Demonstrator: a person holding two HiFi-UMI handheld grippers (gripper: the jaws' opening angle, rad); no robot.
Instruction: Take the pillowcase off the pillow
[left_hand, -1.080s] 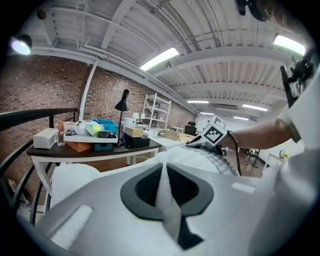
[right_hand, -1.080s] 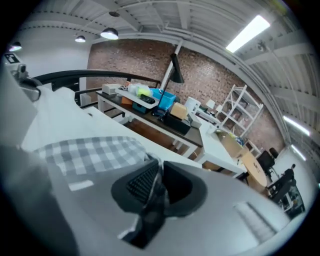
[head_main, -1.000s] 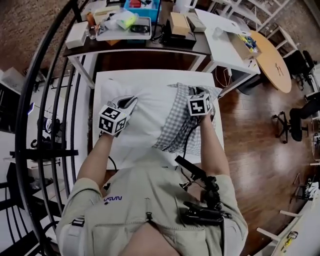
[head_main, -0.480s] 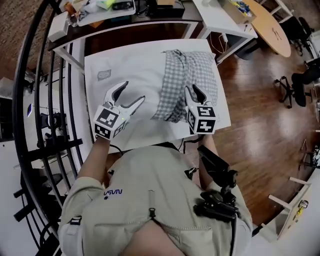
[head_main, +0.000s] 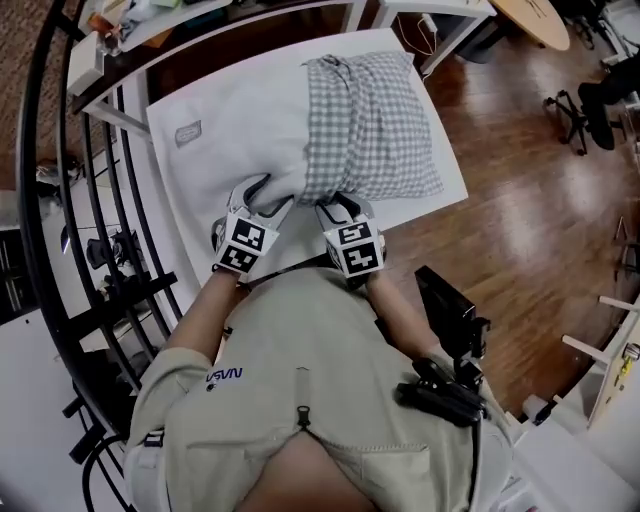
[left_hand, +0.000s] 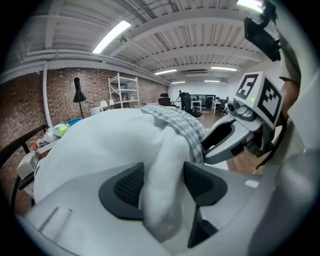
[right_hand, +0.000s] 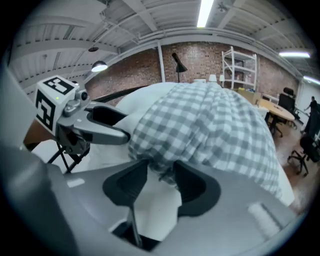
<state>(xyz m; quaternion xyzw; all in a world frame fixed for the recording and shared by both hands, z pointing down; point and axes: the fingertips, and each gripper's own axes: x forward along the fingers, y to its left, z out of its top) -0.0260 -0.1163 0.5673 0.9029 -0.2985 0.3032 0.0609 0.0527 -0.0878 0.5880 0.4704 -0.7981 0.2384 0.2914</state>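
A white pillow (head_main: 250, 130) lies on the table, its right part covered by a grey-and-white checked pillowcase (head_main: 375, 125). Both grippers sit side by side at the pillow's near edge. My left gripper (head_main: 268, 192) has just been closing, and in the left gripper view (left_hand: 162, 172) a bare white pillow corner (left_hand: 160, 160) fills the gap between its pads. My right gripper (head_main: 343, 200) has just been opening. The right gripper view (right_hand: 161, 180) shows the pillowcase's bunched hem (right_hand: 162, 167) hanging between the spread pads, which do not press on it.
The white table (head_main: 420, 210) ends just behind the grippers, against the person's body. A black metal railing (head_main: 60, 200) curves along the left. Wooden floor (head_main: 520, 150) lies to the right, and a cluttered desk (head_main: 150, 20) stands beyond the table.
Both grippers have drawn back from the middle of the pillow to its near edge and come close together. The left jaws opened wide, and now hold the pillow corner. The right jaws opened.
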